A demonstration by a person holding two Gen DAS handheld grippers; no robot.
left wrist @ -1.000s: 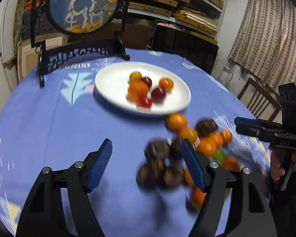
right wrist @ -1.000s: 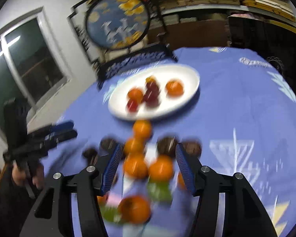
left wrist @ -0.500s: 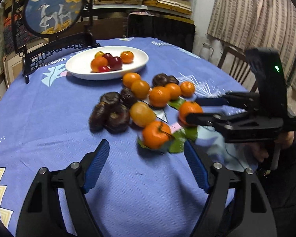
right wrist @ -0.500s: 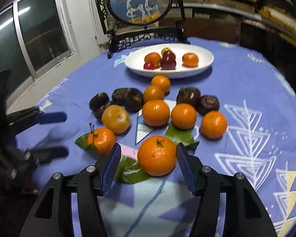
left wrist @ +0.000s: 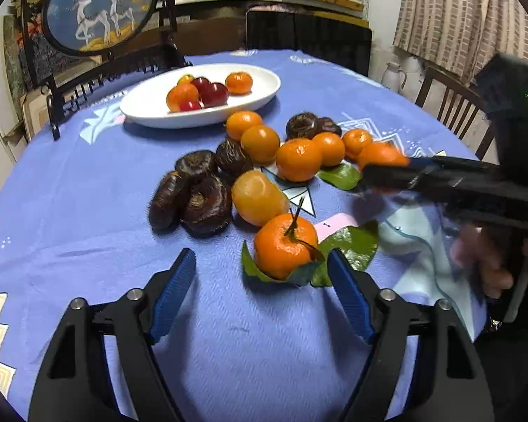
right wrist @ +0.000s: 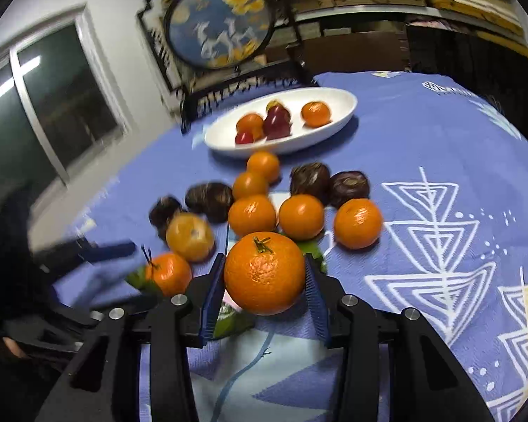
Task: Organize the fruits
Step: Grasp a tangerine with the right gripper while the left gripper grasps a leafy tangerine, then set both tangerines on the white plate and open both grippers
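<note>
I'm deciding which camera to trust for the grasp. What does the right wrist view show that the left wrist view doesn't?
Right wrist only: both blue pads closing against the large orange, and a window.
Left wrist only: the left gripper closing, clear of the stemmed orange; curtain; chair.
Both: white plate, dark fruits.

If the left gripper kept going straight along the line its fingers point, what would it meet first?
Most likely the stemmed orange sitting on green leaves, which lies just ahead of the left gripper, nearer its right finger. The jaws are closing, but the pads do not touch it yet. Depth is hard to judge here.
</note>
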